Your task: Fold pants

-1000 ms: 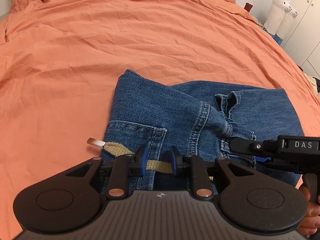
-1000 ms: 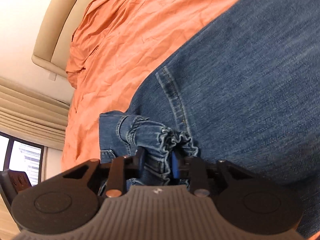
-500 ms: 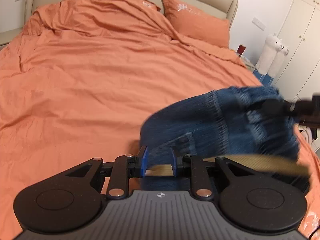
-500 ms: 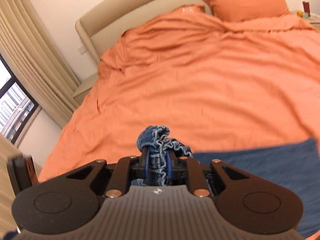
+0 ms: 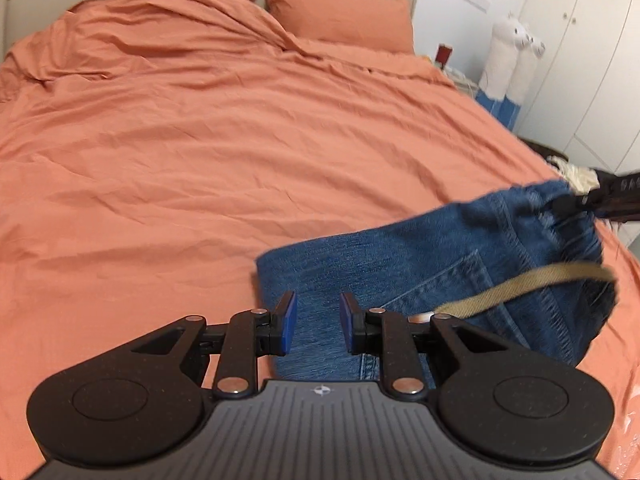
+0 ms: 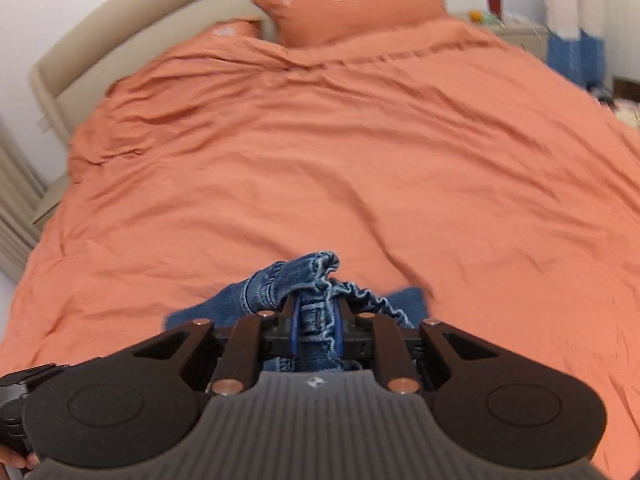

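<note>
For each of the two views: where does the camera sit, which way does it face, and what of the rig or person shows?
Left wrist: on the left gripper, facing down the orange bed over the jeans; the right gripper's tip shows at right.
Right wrist: on the right gripper, shut on bunched jeans, facing the headboard; fingers at bottom left.
Shared: bed, pillows, jeans.

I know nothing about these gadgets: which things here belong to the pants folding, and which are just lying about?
Part of the job: jeans; tan belt on them; right gripper, jaws just closing with denim between them; left gripper.

Just lying about: pillow; plush toy; wardrobe.
</note>
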`<state>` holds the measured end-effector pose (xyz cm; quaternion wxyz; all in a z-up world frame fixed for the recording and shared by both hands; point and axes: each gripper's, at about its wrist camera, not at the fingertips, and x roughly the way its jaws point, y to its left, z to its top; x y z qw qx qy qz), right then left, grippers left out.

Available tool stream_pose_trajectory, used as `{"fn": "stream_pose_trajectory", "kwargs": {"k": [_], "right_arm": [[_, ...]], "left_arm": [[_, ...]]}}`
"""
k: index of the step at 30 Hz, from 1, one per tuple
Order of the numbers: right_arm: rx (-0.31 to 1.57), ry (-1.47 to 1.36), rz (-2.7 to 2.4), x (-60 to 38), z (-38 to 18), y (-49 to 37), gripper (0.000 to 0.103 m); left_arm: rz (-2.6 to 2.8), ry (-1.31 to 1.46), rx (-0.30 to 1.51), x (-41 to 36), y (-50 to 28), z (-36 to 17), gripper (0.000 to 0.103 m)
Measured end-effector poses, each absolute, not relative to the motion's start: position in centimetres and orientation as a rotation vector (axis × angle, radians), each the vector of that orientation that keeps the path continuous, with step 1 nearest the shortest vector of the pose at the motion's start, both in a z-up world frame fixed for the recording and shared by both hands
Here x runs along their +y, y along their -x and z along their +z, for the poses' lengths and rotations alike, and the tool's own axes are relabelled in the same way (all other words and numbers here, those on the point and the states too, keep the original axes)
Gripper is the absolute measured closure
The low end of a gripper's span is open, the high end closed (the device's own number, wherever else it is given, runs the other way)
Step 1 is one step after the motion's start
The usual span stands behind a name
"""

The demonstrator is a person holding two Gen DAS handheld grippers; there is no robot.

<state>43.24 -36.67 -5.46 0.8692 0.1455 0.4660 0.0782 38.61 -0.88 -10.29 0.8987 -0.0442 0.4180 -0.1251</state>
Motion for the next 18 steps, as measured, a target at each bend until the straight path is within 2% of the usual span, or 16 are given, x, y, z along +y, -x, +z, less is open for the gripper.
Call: {"fn": "stream_pose_trajectory", "kwargs": {"k": [7, 18], "right_arm": [[1.035, -0.41, 0.14, -41.1, -13.8, -45.1, 0.091], [1.043, -0.339, 0.128, -40.9, -17.9, -46.7, 0.085]], "left_arm": [[-0.255, 0.037, 0.923, -3.4, -42.0, -14.3, 0.077], [-0.121, -0.083, 0.994, -5.2, -47.0, -18.5, 0.078]]}}
